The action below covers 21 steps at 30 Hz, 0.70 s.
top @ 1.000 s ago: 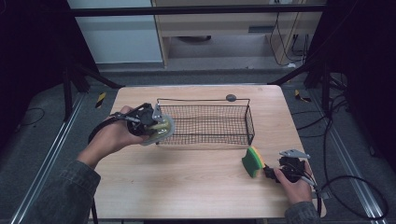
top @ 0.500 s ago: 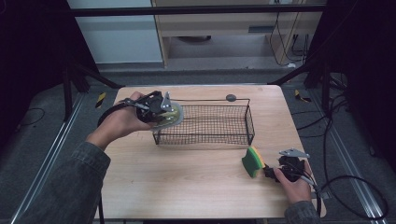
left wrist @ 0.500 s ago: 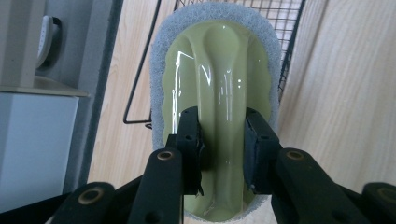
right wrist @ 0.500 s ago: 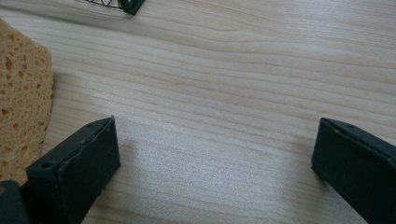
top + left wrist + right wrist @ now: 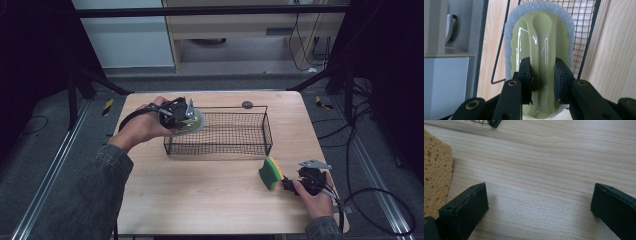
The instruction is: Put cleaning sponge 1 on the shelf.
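On the table: 1 wire basket (image 5: 220, 132), 2 sponges (image 5: 270, 173) (image 5: 540, 50), 1 small dark disc (image 5: 247, 104).

scrubber (image 5: 540, 50) pale green, grey rim | sponge (image 5: 270, 173) green-yellow | basket (image 5: 220, 148) black

The high view looks forward and down on my whole table (image 5: 210, 200) from well back. My left gripper view sits very close along its jaws, sharing the wire basket (image 5: 584, 32) at upper right. My right gripper view skims the tabletop, basket corner at top.
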Available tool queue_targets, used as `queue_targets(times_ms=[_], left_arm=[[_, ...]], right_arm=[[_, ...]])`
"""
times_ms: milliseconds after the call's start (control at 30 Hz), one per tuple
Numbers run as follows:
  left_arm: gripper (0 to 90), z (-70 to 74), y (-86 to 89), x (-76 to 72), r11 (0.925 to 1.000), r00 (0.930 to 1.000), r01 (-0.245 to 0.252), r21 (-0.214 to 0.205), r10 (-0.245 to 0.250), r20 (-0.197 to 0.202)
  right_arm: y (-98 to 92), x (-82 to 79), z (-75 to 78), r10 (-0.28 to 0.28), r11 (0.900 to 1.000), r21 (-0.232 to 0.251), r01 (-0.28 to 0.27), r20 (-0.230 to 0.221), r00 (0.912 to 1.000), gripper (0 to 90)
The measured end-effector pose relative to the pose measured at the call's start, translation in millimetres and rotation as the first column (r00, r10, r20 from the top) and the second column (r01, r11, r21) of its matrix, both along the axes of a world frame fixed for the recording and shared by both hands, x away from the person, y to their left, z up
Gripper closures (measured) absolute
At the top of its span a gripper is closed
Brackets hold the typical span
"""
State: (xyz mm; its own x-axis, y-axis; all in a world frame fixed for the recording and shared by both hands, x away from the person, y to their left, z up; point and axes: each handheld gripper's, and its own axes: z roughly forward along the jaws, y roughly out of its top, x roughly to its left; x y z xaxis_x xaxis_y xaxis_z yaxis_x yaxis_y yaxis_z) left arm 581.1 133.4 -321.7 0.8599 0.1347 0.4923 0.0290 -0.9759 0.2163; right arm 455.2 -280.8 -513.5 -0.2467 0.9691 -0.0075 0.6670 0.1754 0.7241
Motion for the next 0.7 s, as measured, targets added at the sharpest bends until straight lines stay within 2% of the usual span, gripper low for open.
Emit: queue_targets(times_ms=[67,233,367,667,700], left_arm=[[70.7,-5.8,-3.0,3.6,0.9998,0.9999,0.008,0.019,-0.008,-0.006],[70.7,-12.7,-4.1,11.3,0.9997,0.9994,0.012,0.02,-0.011,-0.031],[70.6,-17.3,-5.6,14.0,0.9997,0.9987,0.015,0.019,-0.014,-0.048],[70.6,-20.4,-6.6,15.4,0.9994,0.9983,0.022,0.026,-0.02,-0.055],[70.7,-21.3,-6.4,14.8,0.9996,0.9977,0.014,0.023,-0.012,-0.067]], right_arm=[[0.0,0.0,0.0,0.0,1.0,0.0,0.0,0.0,1.0,1.4],[0.0,0.1,-0.2,0.0,1.0,0.001,0.0,0.002,1.0,1.4],[0.0,0.1,-0.2,0.0,1.0,0.001,0.0,0.002,1.0,1.4],[0.1,0.1,-0.2,0.0,1.0,0.001,0.0,0.002,1.0,1.4],[0.1,0.1,-0.2,0.0,1.0,0.001,0.0,0.002,1.0,1.4]])
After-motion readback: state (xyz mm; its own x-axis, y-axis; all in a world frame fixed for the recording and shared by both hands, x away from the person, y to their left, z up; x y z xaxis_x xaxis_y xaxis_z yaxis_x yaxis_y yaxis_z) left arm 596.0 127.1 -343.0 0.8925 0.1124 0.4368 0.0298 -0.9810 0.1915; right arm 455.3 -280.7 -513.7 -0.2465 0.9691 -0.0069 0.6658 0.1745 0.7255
